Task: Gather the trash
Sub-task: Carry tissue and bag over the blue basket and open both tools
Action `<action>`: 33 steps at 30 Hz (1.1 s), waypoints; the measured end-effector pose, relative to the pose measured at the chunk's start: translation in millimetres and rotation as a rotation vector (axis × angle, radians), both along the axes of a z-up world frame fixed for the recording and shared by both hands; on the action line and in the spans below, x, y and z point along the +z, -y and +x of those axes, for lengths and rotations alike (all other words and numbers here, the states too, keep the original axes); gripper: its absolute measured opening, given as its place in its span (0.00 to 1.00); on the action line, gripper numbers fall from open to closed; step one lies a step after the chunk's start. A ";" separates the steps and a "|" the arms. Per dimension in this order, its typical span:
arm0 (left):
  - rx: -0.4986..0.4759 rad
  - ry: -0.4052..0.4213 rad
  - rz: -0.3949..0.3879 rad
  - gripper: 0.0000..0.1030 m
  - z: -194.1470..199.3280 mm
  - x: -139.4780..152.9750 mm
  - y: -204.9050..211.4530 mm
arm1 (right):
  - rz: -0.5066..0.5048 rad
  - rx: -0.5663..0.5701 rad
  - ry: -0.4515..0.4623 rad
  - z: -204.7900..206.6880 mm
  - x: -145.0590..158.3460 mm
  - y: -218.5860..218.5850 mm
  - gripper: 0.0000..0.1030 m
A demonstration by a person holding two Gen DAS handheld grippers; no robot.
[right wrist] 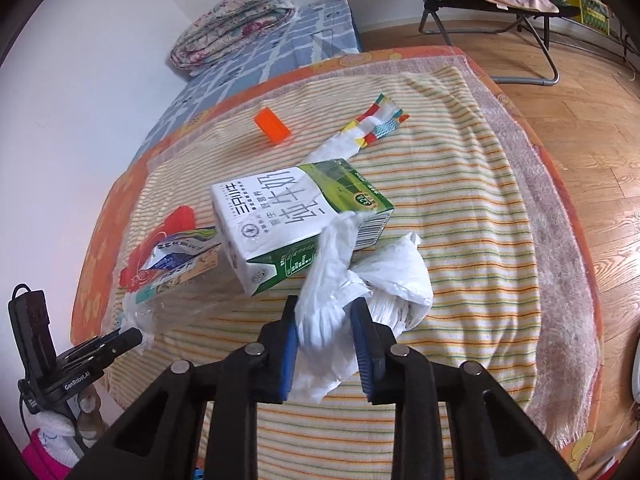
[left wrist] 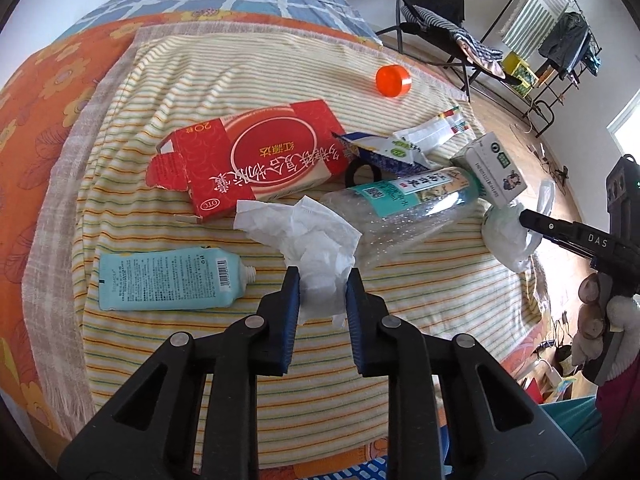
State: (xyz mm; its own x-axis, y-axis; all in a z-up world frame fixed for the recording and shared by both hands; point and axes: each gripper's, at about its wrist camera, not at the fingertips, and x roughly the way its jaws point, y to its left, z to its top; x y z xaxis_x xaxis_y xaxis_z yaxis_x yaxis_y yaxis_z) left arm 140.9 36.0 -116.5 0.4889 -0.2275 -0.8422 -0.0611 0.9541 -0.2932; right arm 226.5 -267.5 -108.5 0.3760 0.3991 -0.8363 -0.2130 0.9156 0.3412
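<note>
Left tongs [left wrist: 322,280] are pinched on the near end of a crumpled white tissue [left wrist: 304,232], lying on the striped towel [left wrist: 400,320] between the blue tube [left wrist: 168,280] and the clear bottle [left wrist: 404,208]. Right tongs [right wrist: 326,312] are clamped on a white plastic bag [right wrist: 360,280], which sits against the milk carton [right wrist: 296,216].

Red box [left wrist: 256,160] — orange cap [left wrist: 393,81]

bright daylight | soft shadows | fisheye edge warp, dark corners
</note>
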 end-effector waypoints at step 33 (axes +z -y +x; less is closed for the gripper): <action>-0.103 0.086 -0.001 0.21 -121.3 38.5 39.7 | 0.078 0.365 0.196 -159.9 73.7 -46.7 0.14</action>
State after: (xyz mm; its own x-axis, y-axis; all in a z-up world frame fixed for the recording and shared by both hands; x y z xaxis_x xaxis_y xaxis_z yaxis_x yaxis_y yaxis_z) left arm 19.7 -3.7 -78.1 0.5332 -0.2807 -0.7981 0.0624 0.9538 -0.2938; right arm 66.6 -220.9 -34.8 0.3468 0.5951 -0.7250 -0.5863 0.7409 0.3278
